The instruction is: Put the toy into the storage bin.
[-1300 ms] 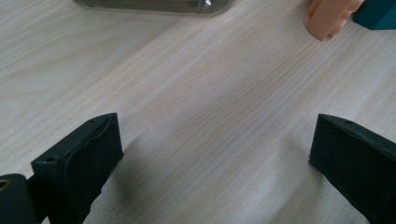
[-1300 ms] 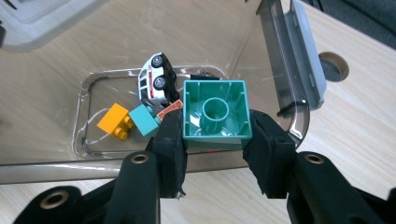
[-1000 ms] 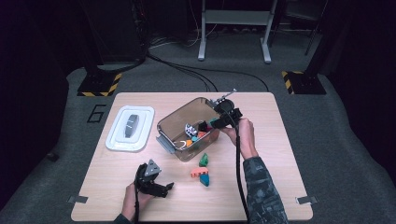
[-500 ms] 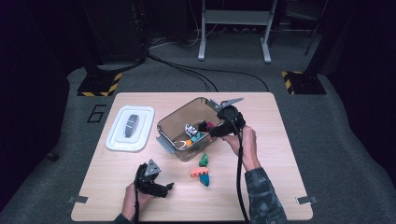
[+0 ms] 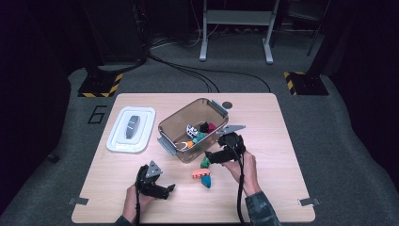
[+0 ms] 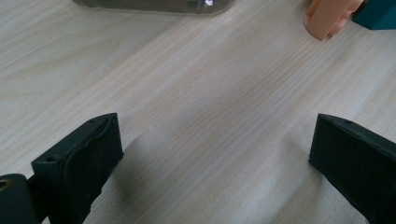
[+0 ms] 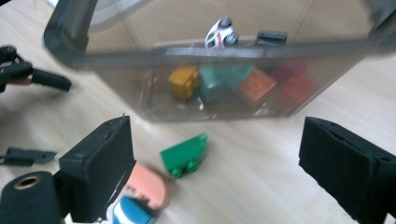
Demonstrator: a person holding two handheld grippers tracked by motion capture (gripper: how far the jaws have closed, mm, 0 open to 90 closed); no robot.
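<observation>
A clear plastic bin (image 5: pixel 175 123) holding several small toys stands mid-table. In front of it lie a green brick (image 5: pixel 205 163), an orange brick (image 5: pixel 197 174) and a teal brick (image 5: pixel 206 181). My right gripper (image 5: pixel 211 158) hangs low just right of the green brick, and its jaws have just been opening with nothing between them. In the right gripper view the green brick (image 7: pixel 185 155) lies on the wood ahead of the open gripper (image 7: pixel 215 172), with the bin (image 7: pixel 116 60) behind it. My left gripper (image 5: pixel 165 190) rests near the front edge, open (image 6: pixel 212 154) over bare wood.
A white lid (image 5: pixel 131 129) lies left of the bin. The orange brick (image 6: pixel 329 16) and the teal brick (image 6: pixel 379 14) sit at the far right in the left gripper view. Bare wood stretches along the table's right side and front.
My right gripper has come back from over the bin's right rim and down to the table in front of the bin, and its jaws have spread. The left gripper has stayed put.
</observation>
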